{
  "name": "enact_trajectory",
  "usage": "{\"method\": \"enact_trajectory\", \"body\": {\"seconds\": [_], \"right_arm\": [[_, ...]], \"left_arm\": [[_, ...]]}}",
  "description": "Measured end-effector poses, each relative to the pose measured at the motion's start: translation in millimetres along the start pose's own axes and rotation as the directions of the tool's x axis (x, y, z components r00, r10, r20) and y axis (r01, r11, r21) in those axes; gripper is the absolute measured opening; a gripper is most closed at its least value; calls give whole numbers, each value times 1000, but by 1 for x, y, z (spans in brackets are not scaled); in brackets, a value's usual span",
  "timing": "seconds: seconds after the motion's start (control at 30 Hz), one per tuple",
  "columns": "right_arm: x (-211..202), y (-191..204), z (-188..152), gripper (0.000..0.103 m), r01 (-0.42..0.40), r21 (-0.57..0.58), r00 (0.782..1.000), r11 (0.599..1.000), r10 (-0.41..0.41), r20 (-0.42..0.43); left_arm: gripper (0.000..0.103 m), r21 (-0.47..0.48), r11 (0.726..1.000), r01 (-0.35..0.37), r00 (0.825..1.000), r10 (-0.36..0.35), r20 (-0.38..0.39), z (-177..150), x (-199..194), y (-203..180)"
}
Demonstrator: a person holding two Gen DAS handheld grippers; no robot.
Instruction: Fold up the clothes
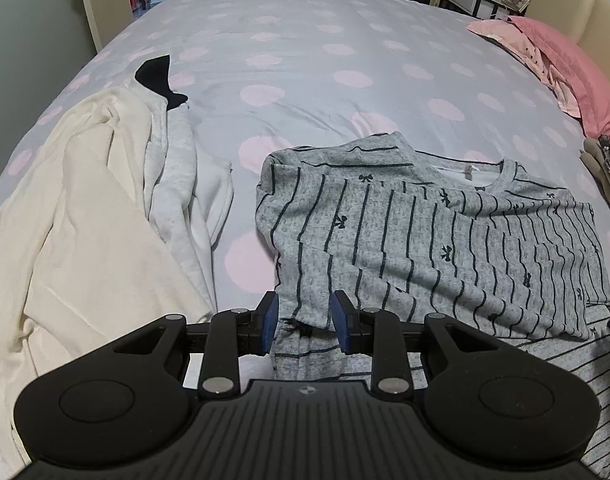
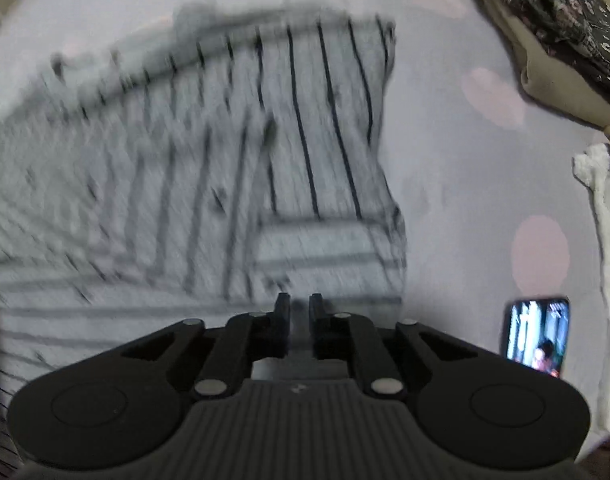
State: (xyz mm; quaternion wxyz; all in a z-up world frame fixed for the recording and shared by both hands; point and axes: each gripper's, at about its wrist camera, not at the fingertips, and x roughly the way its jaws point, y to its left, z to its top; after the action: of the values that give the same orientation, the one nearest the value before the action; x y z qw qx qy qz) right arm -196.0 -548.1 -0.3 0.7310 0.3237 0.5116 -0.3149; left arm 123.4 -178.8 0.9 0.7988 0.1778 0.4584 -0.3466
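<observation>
A grey top with thin dark stripes and small bows (image 1: 425,232) lies partly folded on the dotted bed cover (image 1: 305,60). My left gripper (image 1: 305,316) sits at its near left edge, and the blue pads (image 1: 271,320) press a bunch of that fabric between them. In the right wrist view the same striped top (image 2: 225,140) is blurred by motion. My right gripper (image 2: 299,304) hovers over its near right part. Its jaws stand a narrow gap apart with nothing between them.
A heap of cream and white clothes (image 1: 85,220) with a black piece (image 1: 157,76) lies to the left. Pink pillows (image 1: 577,76) are at the far right. Folded dark and beige clothes (image 2: 565,20), a white fluffy item (image 2: 609,240) and a lit phone (image 2: 537,336) lie to the right.
</observation>
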Motion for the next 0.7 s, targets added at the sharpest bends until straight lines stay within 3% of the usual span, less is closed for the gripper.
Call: {"method": "enact_trajectory", "body": {"seconds": [0.03,0.13,0.23,0.43,0.53,0.7], "right_arm": [[-6,-3,5,28,-37,19,998,999,37,41],[-16,-4,22,29,-127,59,982,990,117,150],[-9,-1,39,29,-140,67,971,988,124,203],[20,3,61,30,-106,87,977,991,87,196],[28,7,63,32,-98,68,980,993,84,182],[37,13,68,32,-97,42,981,994,88,174]], "left_arm": [[27,-4,1000,-4,1000,4,-2,0,1,1],[27,-16,1000,-10,1000,10,-7,2,4,3],[28,-18,1000,-10,1000,10,5,6,8,5],[38,-57,998,-22,997,27,76,24,17,20],[39,-128,992,5,993,10,115,40,29,32],[39,-259,965,35,994,-7,107,70,61,46]]}}
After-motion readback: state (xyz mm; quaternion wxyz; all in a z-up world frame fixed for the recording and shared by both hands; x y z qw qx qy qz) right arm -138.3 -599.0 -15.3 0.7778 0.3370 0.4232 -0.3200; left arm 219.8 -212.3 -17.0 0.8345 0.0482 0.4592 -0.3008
